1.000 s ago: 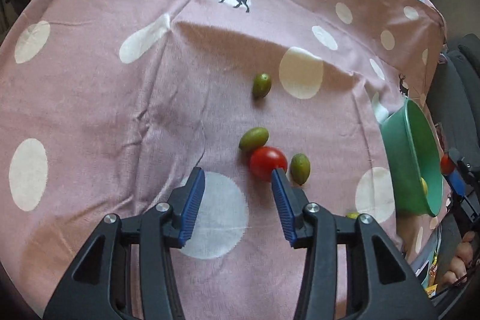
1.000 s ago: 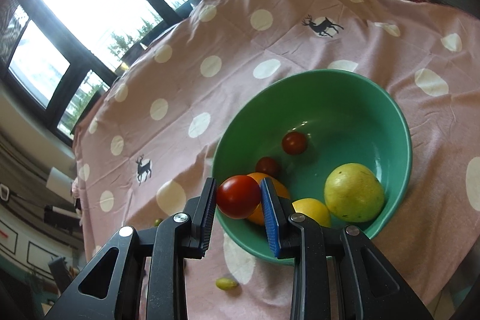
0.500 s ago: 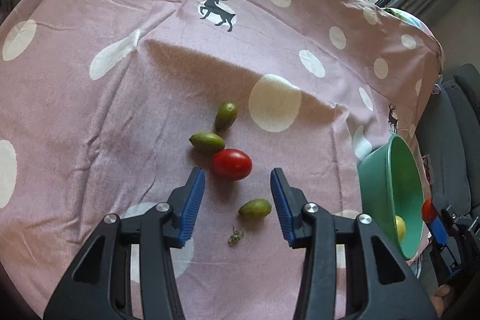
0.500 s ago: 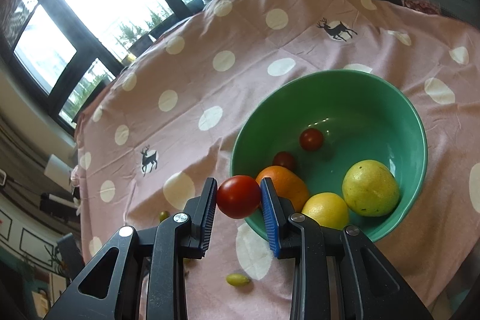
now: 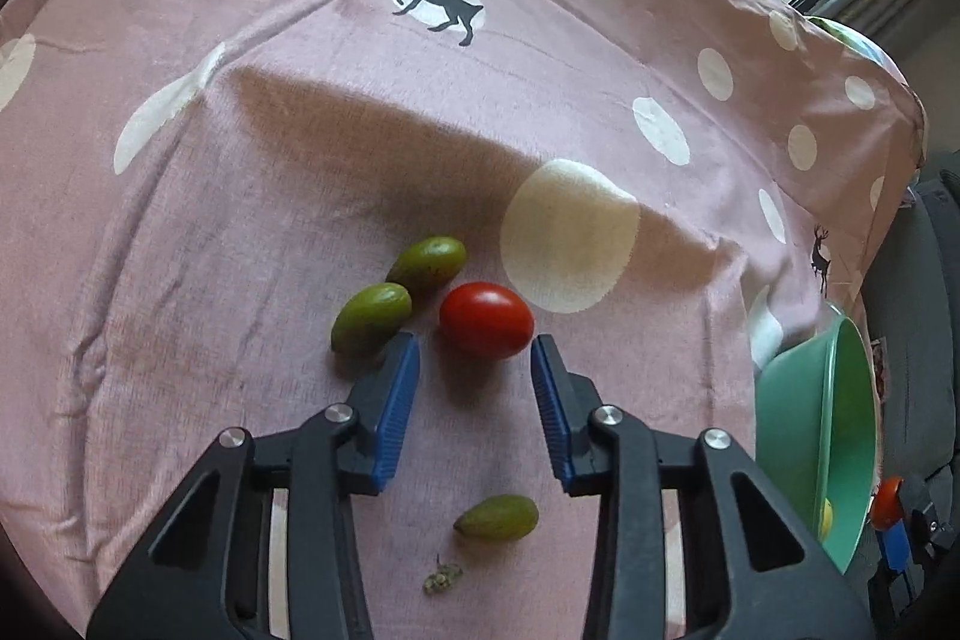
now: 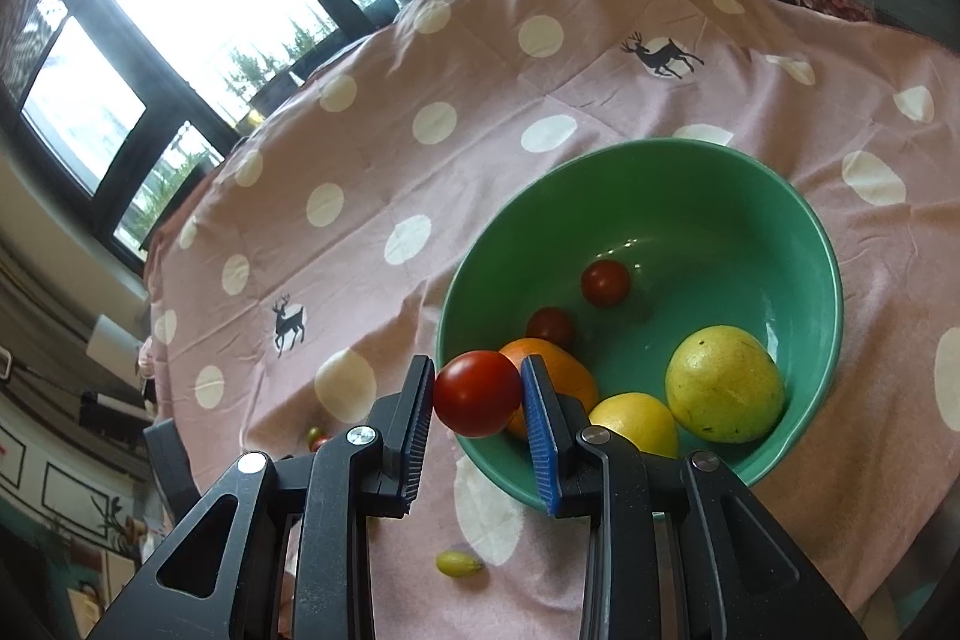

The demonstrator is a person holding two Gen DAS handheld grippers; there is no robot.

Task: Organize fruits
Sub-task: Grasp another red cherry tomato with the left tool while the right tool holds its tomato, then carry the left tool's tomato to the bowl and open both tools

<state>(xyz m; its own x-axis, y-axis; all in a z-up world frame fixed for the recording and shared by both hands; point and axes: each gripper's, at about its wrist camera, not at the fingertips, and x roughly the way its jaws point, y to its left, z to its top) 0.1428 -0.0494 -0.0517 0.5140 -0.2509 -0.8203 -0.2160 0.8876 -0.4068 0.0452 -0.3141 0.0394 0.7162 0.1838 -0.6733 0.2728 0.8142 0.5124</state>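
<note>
Change: left gripper (image 5: pixel 474 358) has advanced to the red tomato (image 5: pixel 486 320), its jaws just closing, not pressing it.
Green fruits (image 5: pixel 371 317): just left of that tomato.
Right gripper (image 6: pixel 477 394): clamps a second tomato (image 6: pixel 477 393) above the green bowl (image 6: pixel 798 232) rim.

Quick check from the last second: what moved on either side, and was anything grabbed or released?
The left gripper slid across the cloth to the red tomato, which now lies just ahead of its fingertips; its jaws have just been closing, pads not yet on it. Nothing grabbed or released. The right gripper stayed put, still clamped on its tomato at the green bowl rim.
</note>
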